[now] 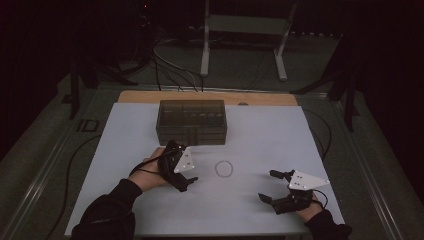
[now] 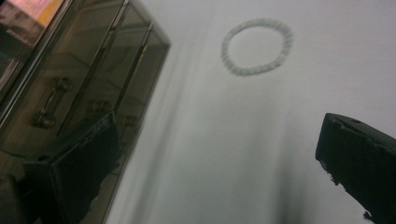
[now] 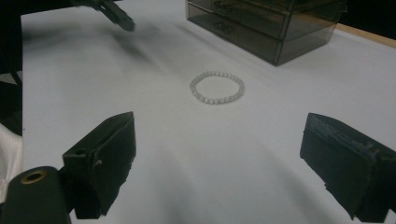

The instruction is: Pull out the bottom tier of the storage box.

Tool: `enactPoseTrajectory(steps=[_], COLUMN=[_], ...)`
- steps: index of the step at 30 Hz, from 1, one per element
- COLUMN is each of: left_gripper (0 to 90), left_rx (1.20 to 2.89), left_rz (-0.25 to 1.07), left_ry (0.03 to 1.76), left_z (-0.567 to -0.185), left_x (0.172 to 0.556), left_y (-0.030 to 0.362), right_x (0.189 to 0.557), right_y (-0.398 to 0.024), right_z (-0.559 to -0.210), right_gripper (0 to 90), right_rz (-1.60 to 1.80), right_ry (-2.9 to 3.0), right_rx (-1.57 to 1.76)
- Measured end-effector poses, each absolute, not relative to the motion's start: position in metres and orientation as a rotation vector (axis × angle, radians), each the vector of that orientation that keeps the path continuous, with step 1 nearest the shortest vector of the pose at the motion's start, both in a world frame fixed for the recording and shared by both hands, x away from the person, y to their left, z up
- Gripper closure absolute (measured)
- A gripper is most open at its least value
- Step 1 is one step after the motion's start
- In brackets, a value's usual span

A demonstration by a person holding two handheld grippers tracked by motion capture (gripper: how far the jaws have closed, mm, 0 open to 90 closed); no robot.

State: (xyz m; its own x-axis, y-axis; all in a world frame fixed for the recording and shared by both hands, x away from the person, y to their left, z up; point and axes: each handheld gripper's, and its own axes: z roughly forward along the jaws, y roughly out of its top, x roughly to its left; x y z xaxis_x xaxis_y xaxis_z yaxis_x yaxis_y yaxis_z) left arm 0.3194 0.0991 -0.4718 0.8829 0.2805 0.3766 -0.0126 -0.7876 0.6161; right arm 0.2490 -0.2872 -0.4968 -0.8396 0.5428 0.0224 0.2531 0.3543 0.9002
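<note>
While the beaded bracelet lies untouched on the white bench between both grippers, nothing is done yet. The left gripper and right gripper both gape wide, empty. A smoky drawer box stands behind, apart; nothing blocks the reach.
</note>
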Motion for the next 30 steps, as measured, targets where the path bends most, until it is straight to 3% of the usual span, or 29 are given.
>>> enactPoseTrajectory(steps=[7, 17, 30], left_gripper=[0.2, 7.6, 23.3], left_rx=[2.449, 2.538, 2.612], left_rz=[0.721, 0.926, 1.162], left_ry=[0.204, 0.151, 0.116], left_z=[-0.486, -0.499, -0.508], left_x=[0.329, 0.336, 0.337], left_y=[0.091, 0.086, 0.072], right_x=[0.249, 0.248, 0.249], right_y=[-0.287, -0.288, -0.288], right_z=[-0.497, -0.496, -0.496], right_gripper=[10.8, 10.8, 10.8], right_rz=[1.481, 1.495, 1.498], right_ry=[2.341, 2.342, 2.339], right_rx=[0.709, 0.704, 0.708])
